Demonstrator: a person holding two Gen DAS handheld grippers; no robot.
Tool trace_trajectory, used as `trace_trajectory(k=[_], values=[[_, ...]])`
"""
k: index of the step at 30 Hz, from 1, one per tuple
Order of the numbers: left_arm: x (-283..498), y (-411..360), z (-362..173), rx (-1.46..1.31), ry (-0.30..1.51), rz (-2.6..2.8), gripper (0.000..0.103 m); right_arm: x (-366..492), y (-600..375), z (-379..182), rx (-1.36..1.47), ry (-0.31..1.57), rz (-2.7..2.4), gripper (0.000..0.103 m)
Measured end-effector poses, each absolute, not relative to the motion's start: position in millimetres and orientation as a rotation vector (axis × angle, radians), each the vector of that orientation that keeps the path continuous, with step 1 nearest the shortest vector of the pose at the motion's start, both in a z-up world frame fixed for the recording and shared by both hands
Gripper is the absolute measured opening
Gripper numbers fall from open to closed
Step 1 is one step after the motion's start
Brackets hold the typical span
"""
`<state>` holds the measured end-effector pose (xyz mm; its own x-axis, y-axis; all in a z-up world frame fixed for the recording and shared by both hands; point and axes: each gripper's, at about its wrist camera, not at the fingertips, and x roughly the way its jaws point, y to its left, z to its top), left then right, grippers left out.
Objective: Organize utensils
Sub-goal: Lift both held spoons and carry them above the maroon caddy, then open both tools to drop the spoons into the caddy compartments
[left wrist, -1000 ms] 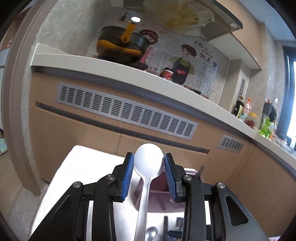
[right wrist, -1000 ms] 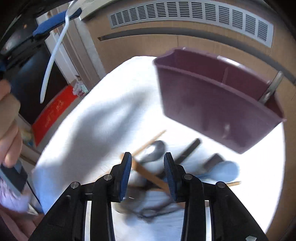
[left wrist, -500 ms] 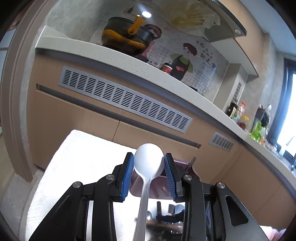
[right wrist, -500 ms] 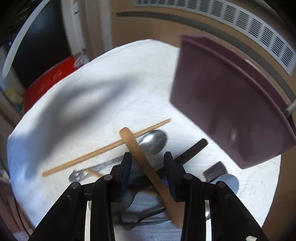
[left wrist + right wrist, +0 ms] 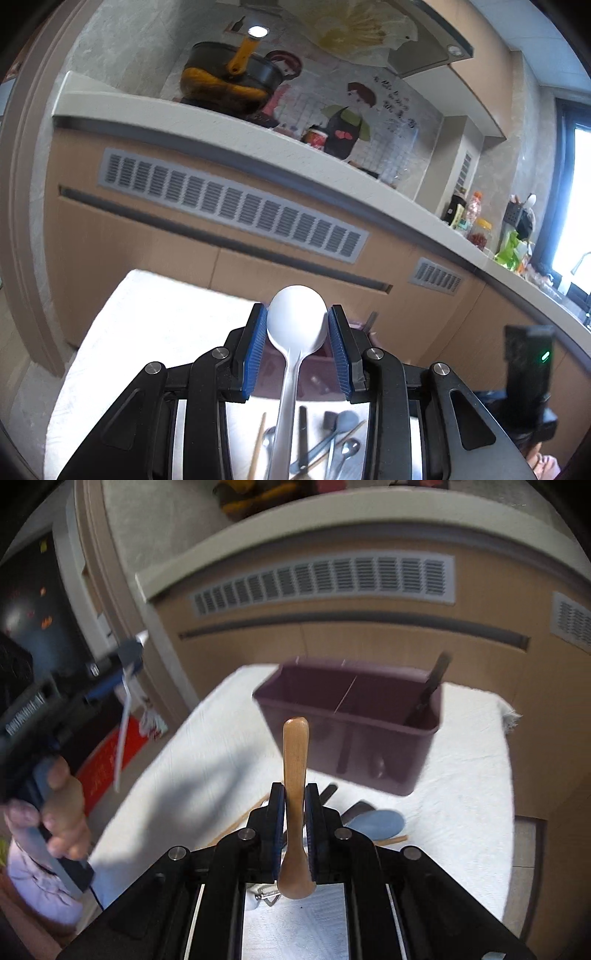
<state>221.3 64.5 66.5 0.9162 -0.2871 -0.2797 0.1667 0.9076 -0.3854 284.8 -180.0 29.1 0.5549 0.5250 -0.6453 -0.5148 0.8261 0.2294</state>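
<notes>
R hand-held gripper (image 5: pixel 294 825) has just closed on the wood spatula (image 5: pixel 294 771), L hand-held gripper (image 5: pixel 297 349) clamps the white spoon (image 5: pixel 297 325); keep both level w/ handles steady, drop them upright into the bin (image 5: pixel 354 731) on the table (image 5: pixel 461 775).

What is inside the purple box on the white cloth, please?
The purple box has two compartments with a thin divider. In the right one a dark utensil leans against the corner. The left one looks empty, but its near wall hides the bottom.
</notes>
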Motion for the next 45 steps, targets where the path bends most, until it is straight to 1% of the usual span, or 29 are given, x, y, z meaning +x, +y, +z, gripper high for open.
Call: trace_trajectory(k=[3, 7, 9, 11, 15, 17, 24, 25, 27, 28, 29, 31, 34, 36, 38, 39, 41, 43, 45], values=[[231, 54, 88, -0.351, 0.277, -0.269, 0.035, 280, -193, 65, 0.041, 0.661, 0.581, 0.009], [253, 31, 119, -0.292, 0.136, -0.295, 0.035, 285, -207, 120, 0.054, 0.49, 0.513, 0.01], [271, 22, 126, -0.291, 0.117, -0.325, 0.035, 293, -204, 135, 0.041, 0.423, 0.473, 0.01], [290, 16, 126, -0.303, 0.112, -0.34, 0.035, 307, -204, 143, 0.047, 0.398, 0.441, 0.01], [321, 4, 112, -0.284, 0.123, -0.323, 0.035, 330, -205, 136, 0.036, 0.391, 0.405, 0.01], [333, 0, 102, -0.282, 0.144, -0.318, 0.035, 342, -204, 128, 0.038, 0.417, 0.409, 0.01], [376, 3, 63, -0.333, 0.22, -0.298, 0.035, 375, -198, 87, 0.057, 0.493, 0.401, 0.01], [378, 2, 57, -0.335, 0.227, -0.298, 0.036, 378, -198, 81, 0.057, 0.499, 0.401, 0.01], [382, 3, 45, -0.341, 0.264, -0.306, 0.042, 382, -195, 71, 0.057, 0.525, 0.41, 0.011], [383, 5, 39, -0.348, 0.284, -0.306, 0.048, 384, -194, 65, 0.055, 0.554, 0.422, 0.014], [382, 6, 36, -0.353, 0.297, -0.307, 0.052, 385, -193, 59, 0.058, 0.581, 0.433, 0.021], [376, 13, 33, -0.362, 0.317, -0.297, 0.052, 382, -194, 50, 0.064, 0.594, 0.43, 0.029], [359, 29, 36, -0.365, 0.346, -0.266, 0.053, 373, -199, 43, 0.074, 0.603, 0.406, 0.031], [345, 41, 37, -0.349, 0.385, -0.223, 0.055, 365, -204, 41, 0.078, 0.606, 0.391, 0.034], [332, 50, 36, -0.336, 0.427, -0.188, 0.059, 353, -209, 38, 0.069, 0.601, 0.358, 0.043], [322, 56, 33, -0.329, 0.454, -0.169, 0.06, 348, -211, 36, 0.065, 0.599, 0.347, 0.046], [305, 63, 27, -0.307, 0.494, -0.15, 0.063, 335, -214, 33, 0.049, 0.593, 0.313, 0.062], [289, 67, 18, -0.27, 0.527, -0.133, 0.068, 320, -215, 28, 0.03, 0.582, 0.287, 0.068], [270, 71, 6, -0.236, 0.564, -0.102, 0.069, 308, -215, 22, 0.003, 0.589, 0.268, 0.071]])
